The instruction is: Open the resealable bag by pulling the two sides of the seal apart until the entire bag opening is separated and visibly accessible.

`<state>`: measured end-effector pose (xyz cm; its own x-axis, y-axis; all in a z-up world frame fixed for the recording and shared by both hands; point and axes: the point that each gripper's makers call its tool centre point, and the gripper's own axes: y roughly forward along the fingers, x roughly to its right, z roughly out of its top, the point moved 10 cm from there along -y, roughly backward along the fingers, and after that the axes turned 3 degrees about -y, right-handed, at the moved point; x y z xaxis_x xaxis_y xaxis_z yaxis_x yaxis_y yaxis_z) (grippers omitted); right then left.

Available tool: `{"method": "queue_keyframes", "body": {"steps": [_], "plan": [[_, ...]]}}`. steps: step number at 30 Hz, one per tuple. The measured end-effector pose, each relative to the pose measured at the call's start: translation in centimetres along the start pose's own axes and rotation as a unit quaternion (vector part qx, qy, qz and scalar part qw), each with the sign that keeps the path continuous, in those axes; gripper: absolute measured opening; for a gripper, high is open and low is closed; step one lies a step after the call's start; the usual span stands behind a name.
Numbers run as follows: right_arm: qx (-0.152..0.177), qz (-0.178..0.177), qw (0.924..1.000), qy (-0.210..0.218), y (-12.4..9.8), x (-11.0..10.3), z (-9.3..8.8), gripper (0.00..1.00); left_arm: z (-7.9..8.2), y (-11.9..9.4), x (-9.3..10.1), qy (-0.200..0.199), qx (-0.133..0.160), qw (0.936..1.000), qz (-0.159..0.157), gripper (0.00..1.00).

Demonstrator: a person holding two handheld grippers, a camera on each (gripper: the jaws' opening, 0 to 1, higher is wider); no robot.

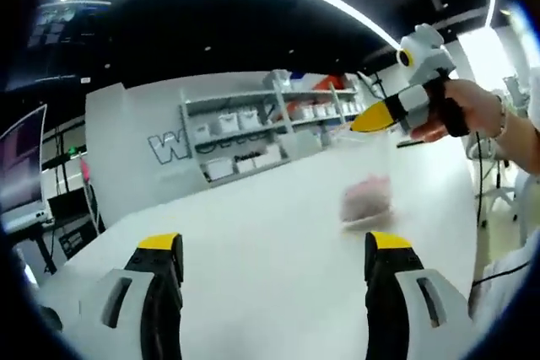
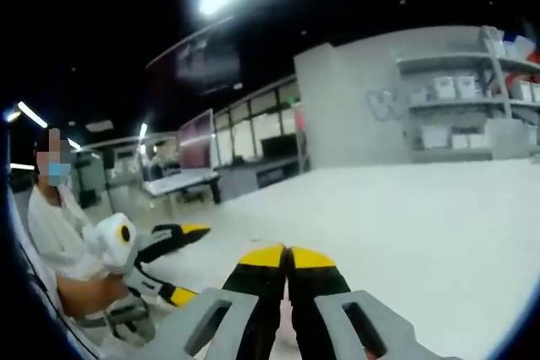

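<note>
A clear resealable bag with pink contents shows blurred in the left gripper view. It seems to hang over the white table from my right gripper. That gripper is held up at the upper right by a hand, its yellow tips together on the bag's clear top. My left gripper stands open near the table's front, wide apart and holding nothing, well short of the bag. In the right gripper view my right gripper is shut, with a pink trace low between the jaws. My left gripper is open at the lower left.
White shelves with boxes stand behind the table's far edge beside a grey wall. A seated person in white is at the left. Desks with monitors stand farther back. The table runs wide and bare to the right.
</note>
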<state>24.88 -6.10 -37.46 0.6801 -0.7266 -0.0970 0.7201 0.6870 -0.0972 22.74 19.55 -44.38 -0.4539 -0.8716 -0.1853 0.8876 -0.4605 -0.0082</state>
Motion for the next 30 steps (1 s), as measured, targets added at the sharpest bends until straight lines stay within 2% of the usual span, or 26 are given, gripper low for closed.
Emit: {"method": "queue_keyframes", "body": {"steps": [3, 8, 30], "plan": [[0.003, -0.002, 1.0000, 0.000, 0.0, 0.1, 0.2, 0.00, -0.2, -0.1, -0.3, -0.015, -0.004, 0.9999, 0.006, 0.93], [0.006, -0.004, 1.0000, -0.001, -0.1, 0.0, 0.3, 0.00, -0.5, -0.2, -0.3, -0.021, -0.011, 0.9997, 0.011, 0.93], [0.021, -0.018, 0.9996, 0.009, 0.2, 1.0, 0.9, 0.00, -1.0, -0.2, -1.1, -0.054, -0.004, 0.9983, 0.025, 0.98]]}}
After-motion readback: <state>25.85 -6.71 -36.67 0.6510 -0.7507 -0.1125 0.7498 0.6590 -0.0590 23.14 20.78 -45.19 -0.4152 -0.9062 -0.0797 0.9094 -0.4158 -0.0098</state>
